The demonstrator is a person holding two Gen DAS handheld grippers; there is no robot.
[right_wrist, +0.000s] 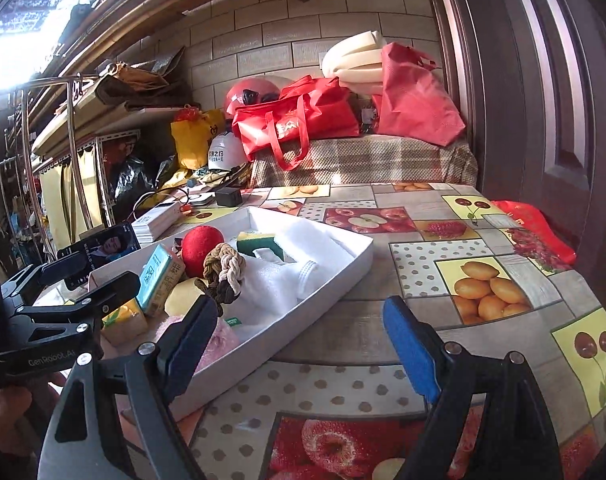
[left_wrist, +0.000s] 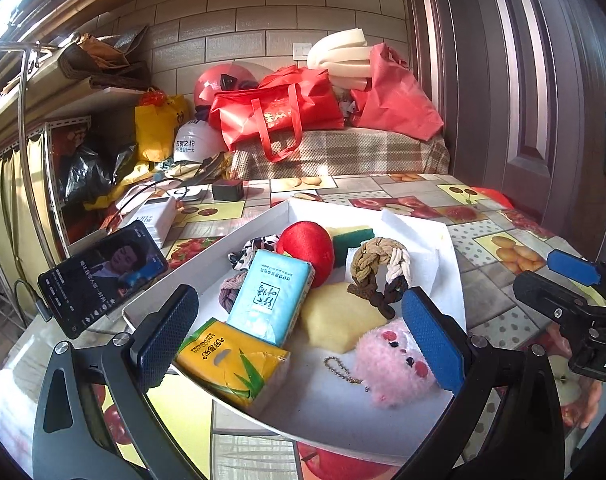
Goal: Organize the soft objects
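Observation:
A white tray (left_wrist: pixel 263 216) holds the soft things: a pink plush keychain (left_wrist: pixel 391 364), a yellow sponge (left_wrist: pixel 339 316), a blue tissue pack (left_wrist: pixel 269 294), a yellow tissue pack (left_wrist: pixel 231 360), a red ball (left_wrist: pixel 307 250), a knotted rope toy (left_wrist: pixel 379 268), a green-yellow scrub sponge (left_wrist: pixel 353 236), hair scrunchies (left_wrist: pixel 247 250) and a folded white towel (right_wrist: pixel 279 276). My left gripper (left_wrist: pixel 303 344) is open over the tray's near end, the tissue packs and plush between its fingers. My right gripper (right_wrist: pixel 303 348) is open over the tray's right rim (right_wrist: pixel 335 280), empty.
A phone (left_wrist: pixel 103 276) playing video leans left of the tray. A white box (left_wrist: pixel 157 218), a charger (left_wrist: pixel 227 191) and cables lie behind. The fruit-print tablecloth (right_wrist: pixel 463 280) stretches right. Red bags (left_wrist: pixel 279 108), helmets and foam sit on a bench beyond; a door stands right.

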